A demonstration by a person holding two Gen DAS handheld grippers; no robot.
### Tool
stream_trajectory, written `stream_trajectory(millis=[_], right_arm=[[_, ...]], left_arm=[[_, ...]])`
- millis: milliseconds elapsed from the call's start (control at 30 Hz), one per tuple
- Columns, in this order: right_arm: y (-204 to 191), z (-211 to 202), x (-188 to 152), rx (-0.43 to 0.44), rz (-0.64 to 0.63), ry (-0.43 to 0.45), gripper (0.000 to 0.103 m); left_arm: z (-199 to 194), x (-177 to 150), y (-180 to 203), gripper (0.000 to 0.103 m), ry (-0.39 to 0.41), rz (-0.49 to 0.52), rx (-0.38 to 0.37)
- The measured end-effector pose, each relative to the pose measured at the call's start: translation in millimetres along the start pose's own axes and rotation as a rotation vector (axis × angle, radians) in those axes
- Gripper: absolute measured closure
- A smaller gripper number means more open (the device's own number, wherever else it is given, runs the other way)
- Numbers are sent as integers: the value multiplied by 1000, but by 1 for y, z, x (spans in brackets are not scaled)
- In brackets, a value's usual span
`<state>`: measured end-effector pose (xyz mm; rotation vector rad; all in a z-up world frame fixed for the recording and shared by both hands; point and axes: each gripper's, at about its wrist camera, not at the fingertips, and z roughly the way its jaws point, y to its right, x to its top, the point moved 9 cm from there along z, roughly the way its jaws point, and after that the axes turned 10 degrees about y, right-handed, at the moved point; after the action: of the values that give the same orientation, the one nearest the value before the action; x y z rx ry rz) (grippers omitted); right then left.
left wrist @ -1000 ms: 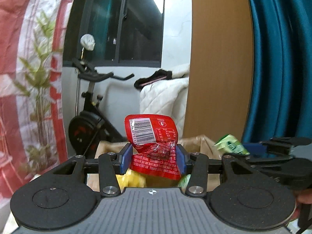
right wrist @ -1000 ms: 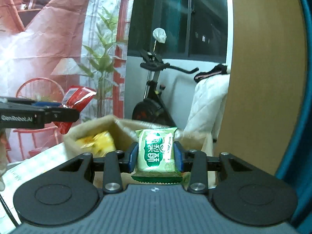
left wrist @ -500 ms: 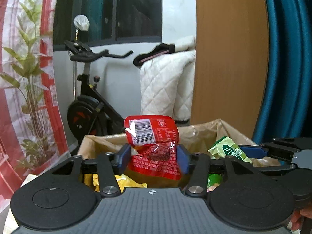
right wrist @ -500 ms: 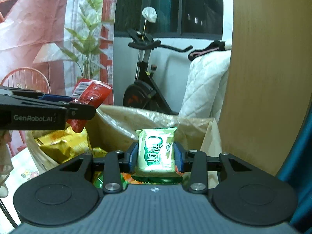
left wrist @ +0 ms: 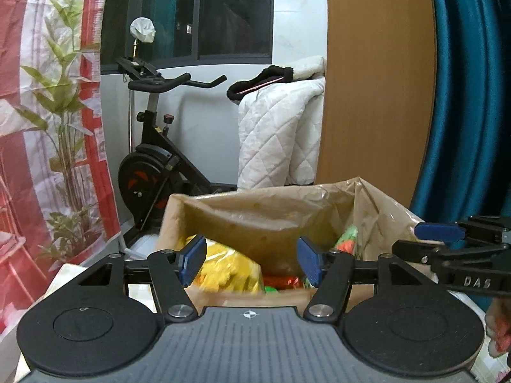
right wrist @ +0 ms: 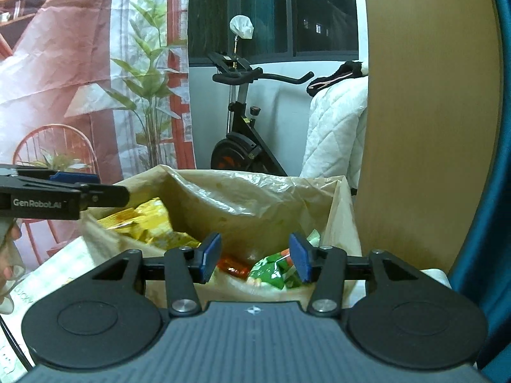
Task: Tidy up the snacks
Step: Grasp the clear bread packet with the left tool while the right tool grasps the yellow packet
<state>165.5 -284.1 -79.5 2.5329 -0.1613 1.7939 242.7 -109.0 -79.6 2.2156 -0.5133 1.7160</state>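
A brown box lined with a crinkled plastic bag stands in front of both grippers. Inside lie a yellow snack bag, a red packet and green packets. My left gripper is open and empty just above the box's near edge. My right gripper is open and empty over the box too. Each gripper shows in the other's view: the right one at the right edge of the left wrist view, the left one at the left edge of the right wrist view.
Behind the box are a black exercise bike, a white quilt, a wooden panel and a teal curtain. A printed plant backdrop hangs at the left. A checked cloth covers the table beside the box.
Both grippers have opened over the box. The red packet has left the left gripper and the green packet has left the right gripper; both now lie in the box.
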Motion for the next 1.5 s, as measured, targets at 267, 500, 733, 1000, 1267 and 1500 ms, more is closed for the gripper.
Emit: stream_trajectory(millis=[267, 500, 733, 1000, 1267, 1500], right_arm=[[-17, -39, -15, 15, 32, 9, 52], [-32, -54, -40, 27, 47, -10, 52], [-42, -61, -80, 11, 47, -52, 52], [-65, -59, -151, 10, 55, -175, 52], [-109, -50, -211, 88, 113, -378, 47], [-129, -34, -225, 82, 192, -448, 41]], left_arm=[[-56, -20, -14, 38, -2, -38, 4], [-84, -47, -20, 38, -24, -40, 29], [-97, -83, -29, 38, -82, -68, 59], [-105, -138, -30, 38, -179, -66, 46], [-112, -168, -39, 38, -222, -95, 49], [-117, -174, -44, 38, -221, -100, 64]])
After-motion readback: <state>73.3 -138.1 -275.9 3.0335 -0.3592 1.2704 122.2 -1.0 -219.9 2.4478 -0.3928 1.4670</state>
